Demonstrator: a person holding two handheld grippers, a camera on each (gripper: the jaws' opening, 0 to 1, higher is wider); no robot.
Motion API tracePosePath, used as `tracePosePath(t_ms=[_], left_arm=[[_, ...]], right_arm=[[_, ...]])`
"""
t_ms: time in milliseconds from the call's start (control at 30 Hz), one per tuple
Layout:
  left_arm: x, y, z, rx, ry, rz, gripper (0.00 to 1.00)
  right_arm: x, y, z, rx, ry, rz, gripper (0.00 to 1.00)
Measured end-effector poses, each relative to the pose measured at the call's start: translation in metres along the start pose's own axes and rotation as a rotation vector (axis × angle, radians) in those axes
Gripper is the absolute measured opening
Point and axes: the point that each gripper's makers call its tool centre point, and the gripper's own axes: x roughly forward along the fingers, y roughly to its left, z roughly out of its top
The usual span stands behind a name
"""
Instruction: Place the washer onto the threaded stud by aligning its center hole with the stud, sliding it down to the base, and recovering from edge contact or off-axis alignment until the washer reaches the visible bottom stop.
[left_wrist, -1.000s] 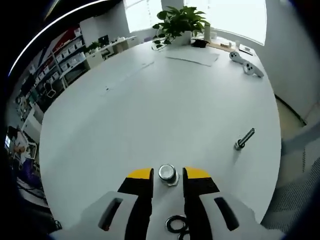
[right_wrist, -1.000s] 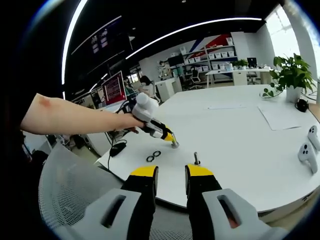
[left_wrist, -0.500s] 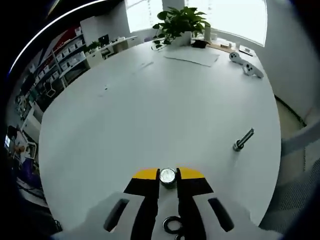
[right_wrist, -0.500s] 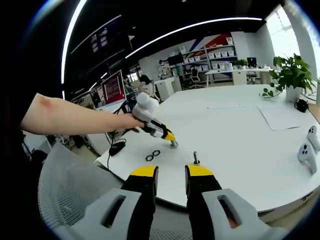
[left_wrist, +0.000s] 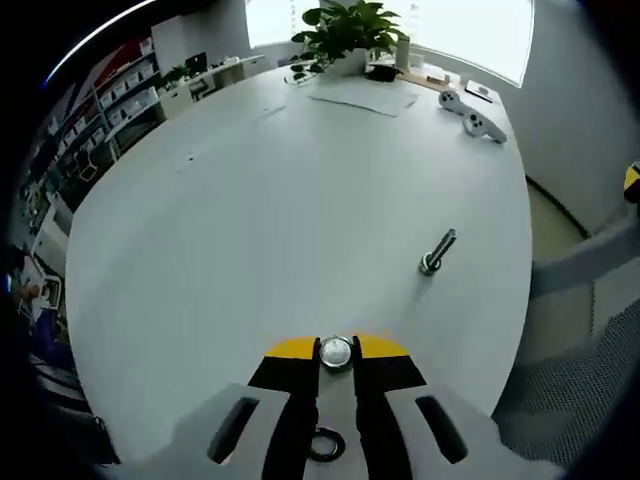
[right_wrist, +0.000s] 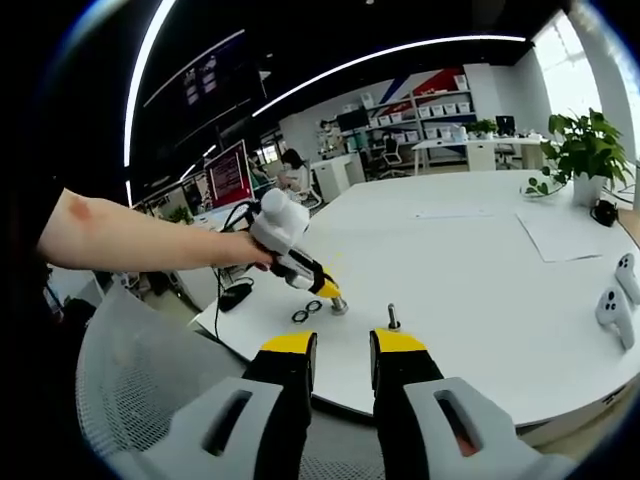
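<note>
Gripping a small round silver part (left_wrist: 336, 351) between the yellow tips of my left claw (left_wrist: 336, 349), I judge the task barely begun (whether that part is a nut or the washer, I cannot tell), with the threaded stud (left_wrist: 437, 251) bare and well apart on the counter (left_wrist: 280, 200). Two dark rings (right_wrist: 307, 311) show clearly in the right gripper view, where my right claw (right_wrist: 343, 342) hangs parted and empty at the counter's edge, near the stud.

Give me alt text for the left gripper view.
The left gripper, jaws shut on a silver stud, hovers over a white table. A second stud lies ahead, black washers below, and a potted plant at the far edge.
</note>
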Motion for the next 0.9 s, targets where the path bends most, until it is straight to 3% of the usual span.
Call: tracePosePath(t_ms=[267, 467, 733, 900], left_arm=[[-0.009, -0.026, -0.012, 0.054, 0.038, -0.014, 0.10], [-0.015, -0.033, -0.022, 0.097, 0.059, -0.009, 0.11], [-0.027, -0.028, -0.024, 0.133, 0.038, -0.025, 0.16], [-0.043, -0.006, -0.040, 0.177, 0.065, -0.022, 0.19]], right_arm=[[-0.001, 0.001, 0.000, 0.007, -0.005, 0.001, 0.24], [-0.001, 0.001, 0.000, 0.011, -0.008, -0.002, 0.24], [-0.002, 0.001, -0.004, 0.019, 0.014, 0.000, 0.23], [-0.001, 0.002, -0.005, 0.021, 0.023, 0.005, 0.23]])
